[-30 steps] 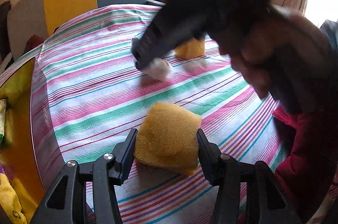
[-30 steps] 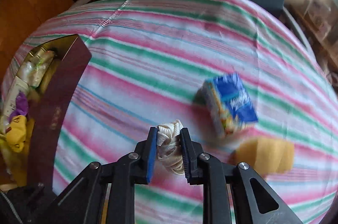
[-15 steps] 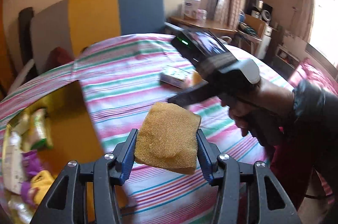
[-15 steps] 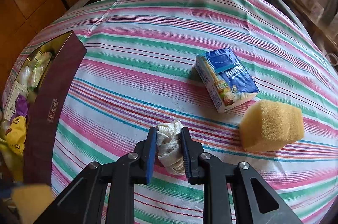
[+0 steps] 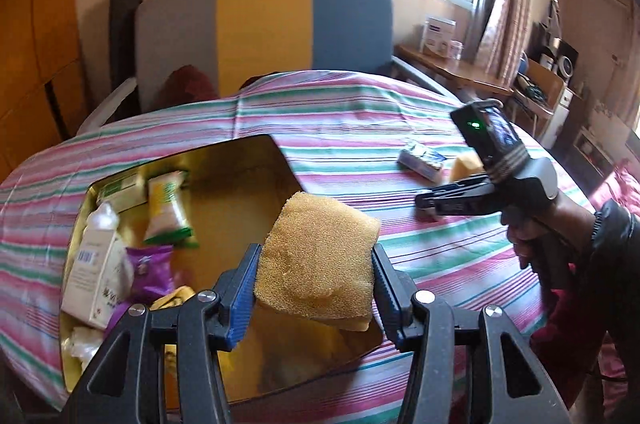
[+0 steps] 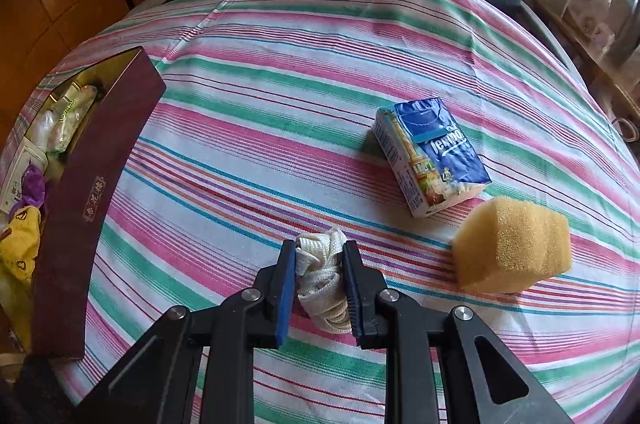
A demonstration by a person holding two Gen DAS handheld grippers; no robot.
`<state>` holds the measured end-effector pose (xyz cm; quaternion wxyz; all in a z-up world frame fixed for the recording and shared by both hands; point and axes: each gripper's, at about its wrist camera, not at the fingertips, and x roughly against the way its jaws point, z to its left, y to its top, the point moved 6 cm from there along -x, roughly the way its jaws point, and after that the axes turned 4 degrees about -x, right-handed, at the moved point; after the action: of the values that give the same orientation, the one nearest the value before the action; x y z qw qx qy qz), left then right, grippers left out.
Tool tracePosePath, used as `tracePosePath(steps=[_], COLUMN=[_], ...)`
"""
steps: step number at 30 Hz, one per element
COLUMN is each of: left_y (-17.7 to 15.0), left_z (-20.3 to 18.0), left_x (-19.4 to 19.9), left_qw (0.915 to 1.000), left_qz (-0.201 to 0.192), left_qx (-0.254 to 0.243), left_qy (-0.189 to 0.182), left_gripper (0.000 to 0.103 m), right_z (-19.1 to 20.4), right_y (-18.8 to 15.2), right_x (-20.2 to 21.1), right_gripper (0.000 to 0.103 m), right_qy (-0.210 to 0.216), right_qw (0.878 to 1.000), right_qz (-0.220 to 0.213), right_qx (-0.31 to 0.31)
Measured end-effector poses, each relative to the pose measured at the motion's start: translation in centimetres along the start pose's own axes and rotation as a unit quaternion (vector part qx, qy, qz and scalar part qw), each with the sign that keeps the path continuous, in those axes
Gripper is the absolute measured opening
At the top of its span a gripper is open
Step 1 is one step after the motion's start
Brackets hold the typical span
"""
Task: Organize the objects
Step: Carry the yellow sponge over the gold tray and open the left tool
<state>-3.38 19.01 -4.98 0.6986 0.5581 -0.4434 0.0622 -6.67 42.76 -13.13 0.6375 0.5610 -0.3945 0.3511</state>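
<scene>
In the left wrist view, the box (image 5: 256, 152) is being partly hidden by the left gripper (image 5: 316, 288), and its near packets are being blurred; a yellow sponge (image 5: 320, 260) is being squeezed between the jaws, tilted, above the box's 5 o'clock corner; the right gripper (image 5: 430, 202) is being held at 3 o'clock by a hand (image 5: 540, 228). In the right wrist view, the box is being cut off at 9 o'clock; a white cord bundle (image 6: 322, 272) is being clamped against the striped tablecloth (image 6: 280, 72); a tissue pack (image 6: 432, 152) and a second sponge (image 6: 512, 244) are lying at 2 o'clock.
</scene>
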Motion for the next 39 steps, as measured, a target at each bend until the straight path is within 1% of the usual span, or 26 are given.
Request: tracePosePath(steps=[2, 4, 7, 12, 15, 17, 21, 22, 23, 26, 27, 31, 33, 35, 39], left_y=[-0.3, -0.7, -1.7, -2.7, -2.4, -1.5, 0.9, 1.5, 2.1, 3.2, 3.4, 3.9, 3.8, 3.8, 3.7], left_z=[0.9, 1.9, 4.5, 10.1, 11.6, 12.2, 11.8, 11.8, 11.6, 12.1, 12.2, 13.5, 14.5, 15.0, 15.0], left_x=[-0.1, -0.2, -0.3, -0.5, -0.9, -1.7, -4.2, -5.1, -6.3, -9.2, -10.2, -14.0, -15.3, -16.0, -15.8], left_qw=[0.9999, 0.9996, 0.9979, 0.9888, 0.9843, 0.9818, 0.9850, 0.9844, 0.9830, 0.9793, 0.9789, 0.9767, 0.9737, 0.9742, 0.9746], left_qz=[0.004, 0.010, 0.020, 0.033, 0.038, 0.039, 0.045, 0.050, 0.056, 0.074, 0.080, 0.106, 0.114, 0.118, 0.122], left_qx=[0.009, 0.022, 0.059, 0.144, 0.170, 0.182, 0.164, 0.166, 0.170, 0.186, 0.186, 0.186, 0.194, 0.185, 0.180], left_qy=[0.000, -0.012, -0.016, -0.020, -0.029, -0.036, -0.028, -0.030, -0.040, -0.033, -0.029, 0.010, 0.036, 0.052, 0.052], left_gripper=[0.053, 0.053, 0.053, 0.053, 0.053, 0.053, 0.053, 0.053, 0.053, 0.053, 0.053, 0.054, 0.054, 0.056, 0.059], right_z=[0.1, 0.2, 0.3, 0.5, 0.7, 0.7, 0.9, 0.9, 0.9, 0.9, 1.0, 1.0, 1.1, 1.1, 1.2], right_y=[0.0, 0.0, -0.1, -0.1, -0.1, -0.1, -0.1, -0.1, -0.1, 0.0, 0.0, 0.1, 0.2, 0.3, 0.4], right_x=[-0.1, -0.1, -0.1, -0.2, -0.2, -0.2, -0.2, -0.2, -0.2, -0.2, -0.2, -0.1, -0.1, -0.1, -0.1], right_gripper=[0.023, 0.023, 0.023, 0.023, 0.024, 0.024, 0.024, 0.024, 0.024, 0.024, 0.024, 0.024, 0.024, 0.024, 0.024], right_qy=[-0.002, -0.004, -0.006, -0.010, -0.013, -0.015, -0.019, -0.019, -0.020, -0.020, -0.020, -0.019, -0.018, -0.018, -0.017], right_qw=[1.000, 1.000, 1.000, 1.000, 1.000, 1.000, 1.000, 1.000, 1.000, 1.000, 1.000, 1.000, 1.000, 0.999, 0.999], right_qz=[-0.001, -0.002, -0.003, -0.002, -0.002, -0.002, -0.002, -0.002, -0.002, -0.002, -0.002, -0.001, -0.001, 0.000, 0.001], right_qx=[0.003, 0.006, 0.008, 0.012, 0.017, 0.019, 0.022, 0.023, 0.022, 0.023, 0.023, 0.025, 0.025, 0.026, 0.027])
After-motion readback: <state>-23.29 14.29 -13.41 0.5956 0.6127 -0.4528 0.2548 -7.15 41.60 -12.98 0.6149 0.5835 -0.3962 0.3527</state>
